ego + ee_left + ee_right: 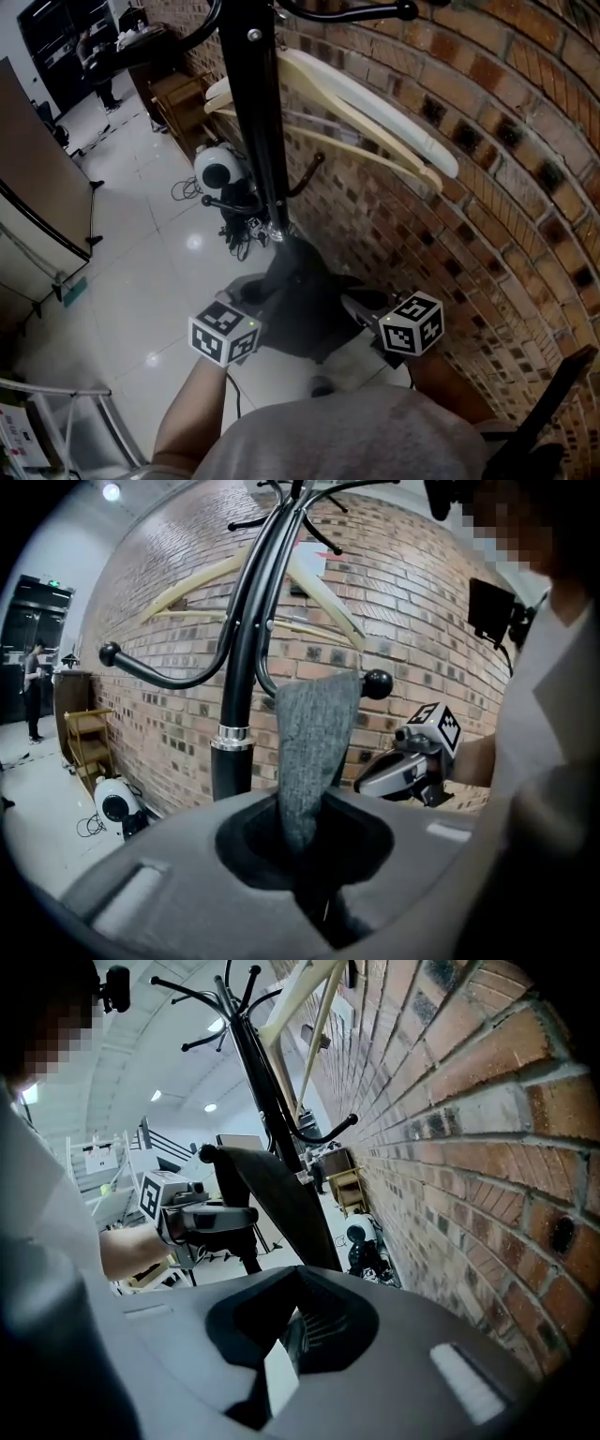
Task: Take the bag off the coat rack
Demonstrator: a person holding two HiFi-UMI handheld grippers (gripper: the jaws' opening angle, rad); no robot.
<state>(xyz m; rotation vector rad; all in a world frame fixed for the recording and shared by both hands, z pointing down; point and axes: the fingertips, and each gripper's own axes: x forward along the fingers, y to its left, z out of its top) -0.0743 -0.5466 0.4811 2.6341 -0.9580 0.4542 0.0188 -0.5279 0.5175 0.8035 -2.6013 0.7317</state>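
Closing on the grey bag strap (309,752), left gripper (307,844) is pinching; right gripper (295,1340) is gaping empty; hook knob (378,683) is threatening a snag.

Grey bag (314,747), hanging on black coat rack (242,649)

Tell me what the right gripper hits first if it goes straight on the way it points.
The right gripper would likely meet the dark bag hanging just ahead, though depth is unclear.
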